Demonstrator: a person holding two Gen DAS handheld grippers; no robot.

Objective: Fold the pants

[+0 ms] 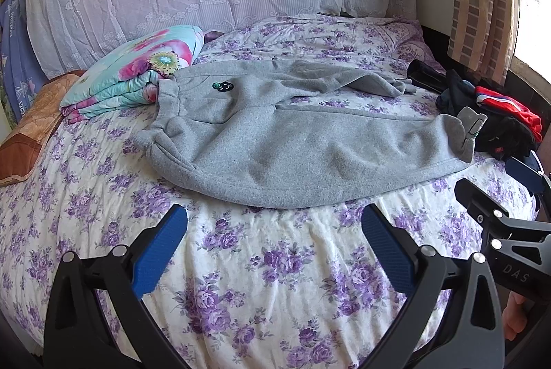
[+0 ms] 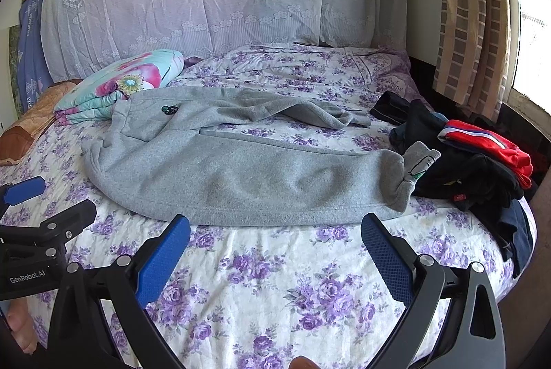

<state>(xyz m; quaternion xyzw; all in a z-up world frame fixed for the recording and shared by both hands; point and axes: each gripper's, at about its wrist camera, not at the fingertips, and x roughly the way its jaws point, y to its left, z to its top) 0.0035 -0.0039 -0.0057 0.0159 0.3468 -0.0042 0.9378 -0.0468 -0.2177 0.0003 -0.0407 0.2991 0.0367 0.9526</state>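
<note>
The grey fleece pants [image 1: 292,141] lie spread across the purple-flowered bed sheet [image 1: 261,265], legs splayed, unfolded, while the left tool [image 1: 273,248] and right tool [image 2: 275,252] hover near, jaws apart and empty, likely poised to grasp.

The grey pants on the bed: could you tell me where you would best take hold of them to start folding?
I would grip the grey pants at the near leg's cuff with the right gripper, coming from the front bed edge: that cuff lies exposed there, while the far leg is crumpled behind.
</note>
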